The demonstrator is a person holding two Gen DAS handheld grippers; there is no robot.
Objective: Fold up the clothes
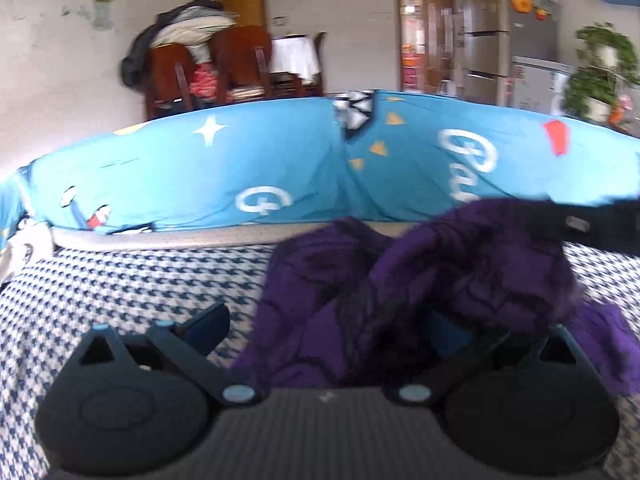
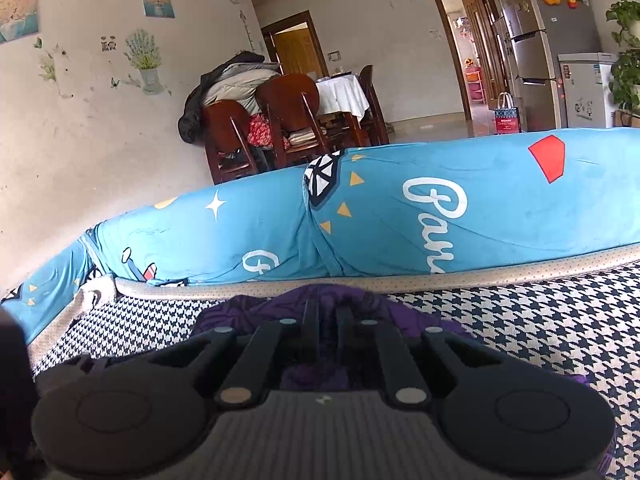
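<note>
A houndstooth sofa seat [image 2: 520, 320] spreads before me, blue cartoon-print cushions [image 2: 400, 220] behind. My right gripper [image 2: 326, 320] pinches the purple garment [image 1: 400, 280], bunched on the seat. My left gripper [image 1: 332, 320] stands wide open around the cloth. Folding has barely begun, I judge.

purple garment [image 1: 460, 276], crumpled, on houndstooth cover [image 1: 120, 280]

We see a houndstooth cover [image 2: 540, 320] spread below a long blue cushion [image 2: 400, 216] printed with white script and stars. Behind it stand dark wooden chairs [image 2: 288, 120] — one heaped with coats [image 2: 232, 80] — a white-clothed table [image 2: 344, 94], a steel refrigerator [image 2: 532, 48], leafy plants [image 2: 626, 64].
</note>
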